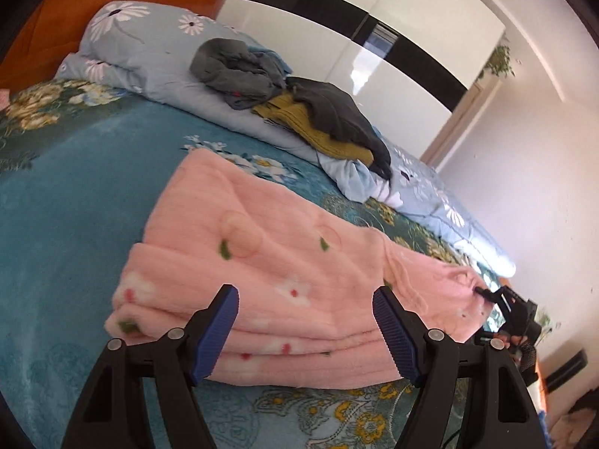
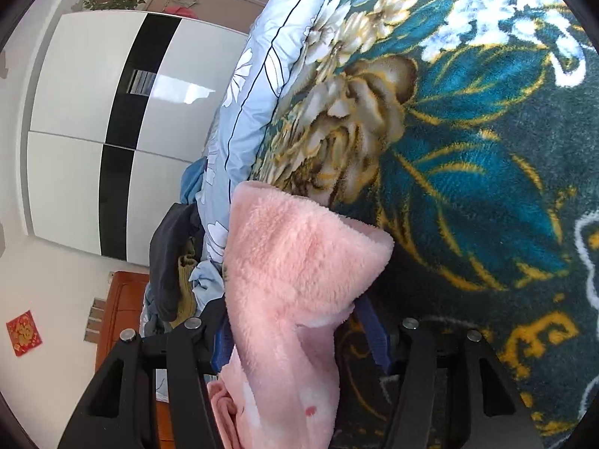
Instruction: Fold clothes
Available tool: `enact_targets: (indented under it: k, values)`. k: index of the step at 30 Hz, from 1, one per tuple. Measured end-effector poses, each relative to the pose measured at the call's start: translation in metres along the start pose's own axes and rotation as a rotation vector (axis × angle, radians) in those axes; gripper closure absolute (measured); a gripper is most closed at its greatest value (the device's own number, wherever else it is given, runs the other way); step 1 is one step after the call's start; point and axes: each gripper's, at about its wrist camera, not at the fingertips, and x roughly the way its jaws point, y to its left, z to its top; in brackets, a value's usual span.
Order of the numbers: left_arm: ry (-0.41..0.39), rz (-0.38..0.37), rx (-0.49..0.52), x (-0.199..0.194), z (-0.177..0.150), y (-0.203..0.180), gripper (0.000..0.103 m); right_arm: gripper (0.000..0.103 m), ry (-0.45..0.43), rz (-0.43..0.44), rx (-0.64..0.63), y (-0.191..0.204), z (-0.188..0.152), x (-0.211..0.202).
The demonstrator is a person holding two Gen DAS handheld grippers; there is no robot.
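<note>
Pink fleece garment (image 2: 295, 284) fills the right claw (image 2: 299, 340) only up close.

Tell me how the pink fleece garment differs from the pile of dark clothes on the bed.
The pink fleece garment lies folded in flat layers on the teal blanket; the pile of dark clothes sits crumpled on the light blue quilt. The pink fleece garment is one pale piece with small flower prints; the pile mixes grey and mustard items. Both rest on the bed.
</note>
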Motion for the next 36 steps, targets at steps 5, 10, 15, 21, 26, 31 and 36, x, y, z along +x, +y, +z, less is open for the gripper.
enact_targets:
  k: [5,10,15,21,26,31,36]
  values:
    - [-0.053,0.004,-0.098,-0.022,0.005,0.035,0.025,0.069,-0.04,-0.036,-0.125,0.034,-0.006,-0.006]
    - [-0.067,-0.024,-0.167,-0.032,0.001,0.062,0.025,0.071,-0.08,0.006,-0.369,0.121,-0.036,-0.029]
    - [-0.1,-0.044,-0.225,-0.046,0.0,0.081,0.025,0.071,-0.076,0.073,-0.826,0.239,-0.132,-0.036]
    - [-0.13,-0.062,-0.258,-0.063,0.0,0.093,0.025,0.071,0.085,0.166,-1.112,0.292,-0.268,-0.001]
    - [-0.144,-0.058,-0.311,-0.069,-0.004,0.109,0.025,0.071,0.189,0.134,-1.302,0.283,-0.368,0.034]
    - [-0.14,-0.046,-0.345,-0.072,-0.009,0.122,0.025,0.067,0.312,0.037,-1.482,0.247,-0.432,0.066]
    - [-0.132,-0.06,-0.36,-0.068,-0.011,0.125,0.025,0.05,0.347,0.066,-1.603,0.23,-0.448,0.051]
